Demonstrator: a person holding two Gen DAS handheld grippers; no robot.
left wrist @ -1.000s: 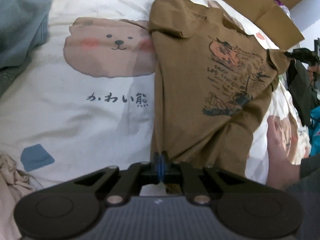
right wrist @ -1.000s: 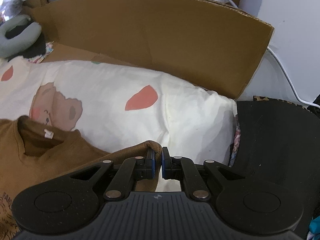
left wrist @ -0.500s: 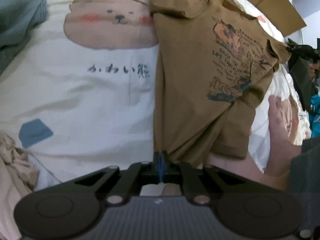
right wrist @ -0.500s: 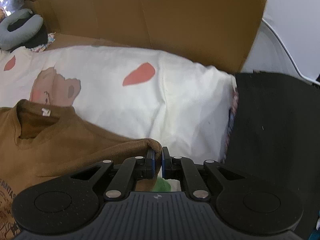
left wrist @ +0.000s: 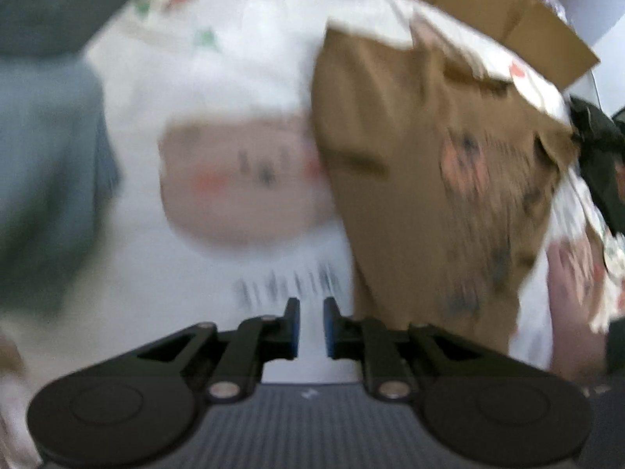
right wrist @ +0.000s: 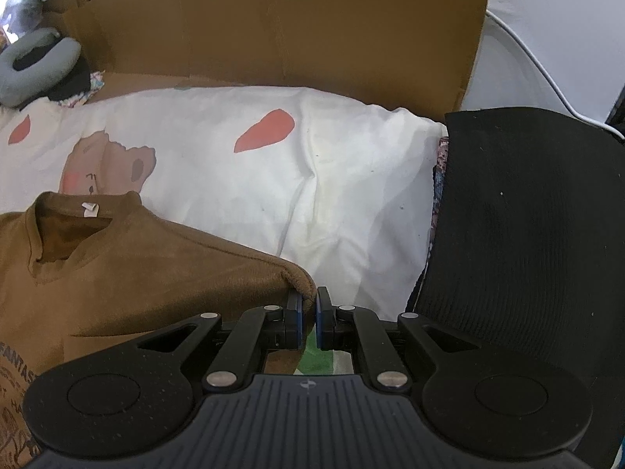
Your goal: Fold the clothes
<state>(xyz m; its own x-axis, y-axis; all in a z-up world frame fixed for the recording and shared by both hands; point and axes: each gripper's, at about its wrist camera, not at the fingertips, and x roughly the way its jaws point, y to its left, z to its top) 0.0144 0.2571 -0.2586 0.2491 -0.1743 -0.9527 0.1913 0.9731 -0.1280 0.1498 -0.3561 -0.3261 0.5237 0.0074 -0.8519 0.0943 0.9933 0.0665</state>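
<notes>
A brown T-shirt [left wrist: 429, 179] with a printed front lies on a white bedsheet with bear pictures [left wrist: 242, 187]. The left wrist view is blurred by motion. My left gripper [left wrist: 311, 314] is open and empty, just left of the shirt's lower edge. In the right wrist view the shirt [right wrist: 136, 269] shows its collar and a white tag. My right gripper [right wrist: 308, 305] is shut on the shirt's sleeve end and holds it just above the sheet [right wrist: 273, 172].
A cardboard panel [right wrist: 273, 27] stands behind the bed. A black mesh chair back [right wrist: 527, 234] is at the right. A grey neck pillow [right wrist: 35, 62] lies far left. Grey-blue clothing [left wrist: 43, 156] is piled left. A person's hand [left wrist: 574, 297] rests right of the shirt.
My left gripper has opened and let go of the shirt's hem, then moved forward and left over the sheet. My right gripper still holds the sleeve and has shifted slightly.
</notes>
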